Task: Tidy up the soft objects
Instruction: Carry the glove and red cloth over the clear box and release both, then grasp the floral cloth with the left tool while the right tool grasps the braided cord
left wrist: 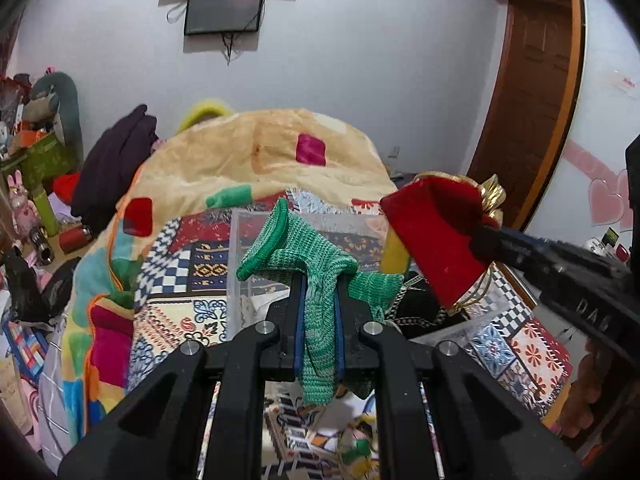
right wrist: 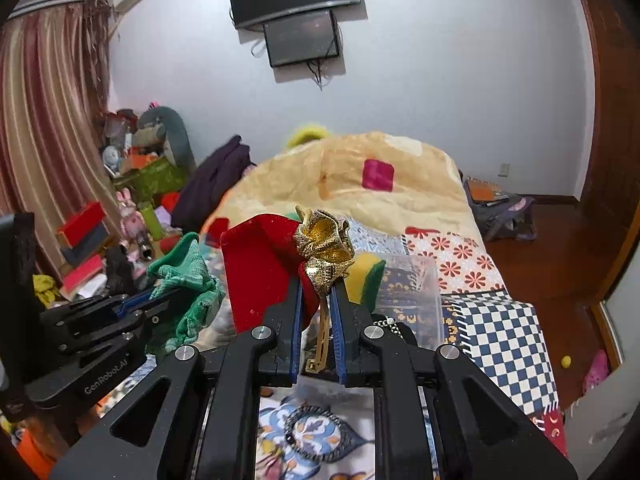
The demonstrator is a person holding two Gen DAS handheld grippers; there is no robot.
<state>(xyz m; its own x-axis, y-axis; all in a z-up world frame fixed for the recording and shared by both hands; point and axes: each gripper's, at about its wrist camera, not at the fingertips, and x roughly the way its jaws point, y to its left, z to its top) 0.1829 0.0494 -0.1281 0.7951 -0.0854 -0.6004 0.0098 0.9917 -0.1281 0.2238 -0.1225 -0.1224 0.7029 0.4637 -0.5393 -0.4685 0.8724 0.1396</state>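
Observation:
My left gripper (left wrist: 319,280) is shut on a green knit glove (left wrist: 308,258) and holds it up above a clear plastic box (left wrist: 240,248) on the bed; the glove also shows in the right wrist view (right wrist: 184,280). My right gripper (right wrist: 318,280) is shut on the gold ruffled top (right wrist: 326,246) of a red velvet pouch (right wrist: 256,272), which hangs to the left of its fingers. In the left wrist view the red pouch (left wrist: 436,232) hangs at the right, over the box. A yellow and green sponge (right wrist: 366,276) sits in the box behind the pouch.
The bed carries a patchwork cover (right wrist: 500,328) and a bunched beige blanket (left wrist: 248,160). A dark purple garment (left wrist: 116,168) lies at the bed's left. Boxes and toys (right wrist: 132,184) crowd the left side. A wooden door (left wrist: 532,92) stands right.

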